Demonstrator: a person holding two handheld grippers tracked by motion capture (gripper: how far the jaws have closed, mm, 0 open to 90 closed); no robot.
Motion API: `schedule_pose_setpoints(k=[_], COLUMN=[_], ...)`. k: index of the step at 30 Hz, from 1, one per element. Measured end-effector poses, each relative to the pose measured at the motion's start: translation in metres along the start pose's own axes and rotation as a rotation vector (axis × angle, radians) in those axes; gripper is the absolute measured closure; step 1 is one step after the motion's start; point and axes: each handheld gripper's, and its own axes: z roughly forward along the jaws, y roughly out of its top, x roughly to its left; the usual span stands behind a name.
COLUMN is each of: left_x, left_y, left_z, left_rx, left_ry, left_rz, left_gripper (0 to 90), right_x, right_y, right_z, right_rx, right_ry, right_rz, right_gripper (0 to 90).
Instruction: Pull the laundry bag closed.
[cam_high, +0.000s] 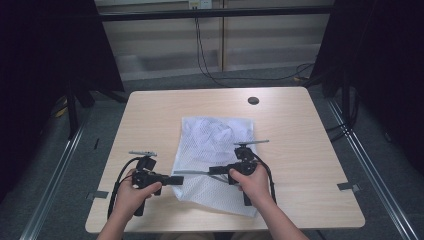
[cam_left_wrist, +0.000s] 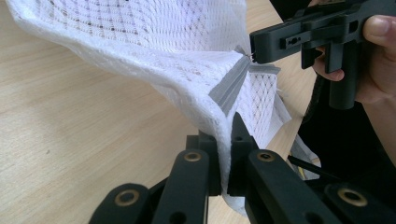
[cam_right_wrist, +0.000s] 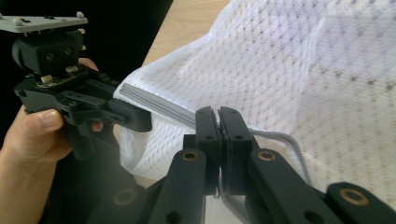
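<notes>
A white mesh bag (cam_high: 212, 155) lies at the centre of the wooden surface (cam_high: 300, 150). The left gripper (cam_high: 176, 180) pinches the bag's lower left edge, while the right gripper (cam_high: 214, 170) is clamped on its grey zipper strip (cam_right_wrist: 159, 105).

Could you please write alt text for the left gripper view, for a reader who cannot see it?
The left gripper is shut on the edge of a white mesh bag lifted off a wooden table. Beyond, the right gripper grips the bag's grey zipper.
</notes>
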Motion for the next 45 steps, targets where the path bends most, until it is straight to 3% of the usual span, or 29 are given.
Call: schedule_pose_setpoints(k=[3,6,45], left_x=[0.0,0.0,0.0], left_y=[0.0,0.0,-0.001], left_z=[-0.001,0.0,0.0], left_rx=[-0.005,0.0,0.011], left_ry=[-0.012,-0.004,-0.001], left_rz=[-0.019,-0.003,-0.008], left_gripper=[88.6,88.6,88.6], right_x=[-0.002,-0.003,-0.01], right_y=[0.0,0.0,-0.001], right_z=[-0.002,-0.003,-0.011], right_rx=[-0.006,-0.005,0.022], right_ry=[0.003,0.001,-0.022], right_rz=[0.003,0.004,0.004], right_gripper=[87.2,87.2,87.2])
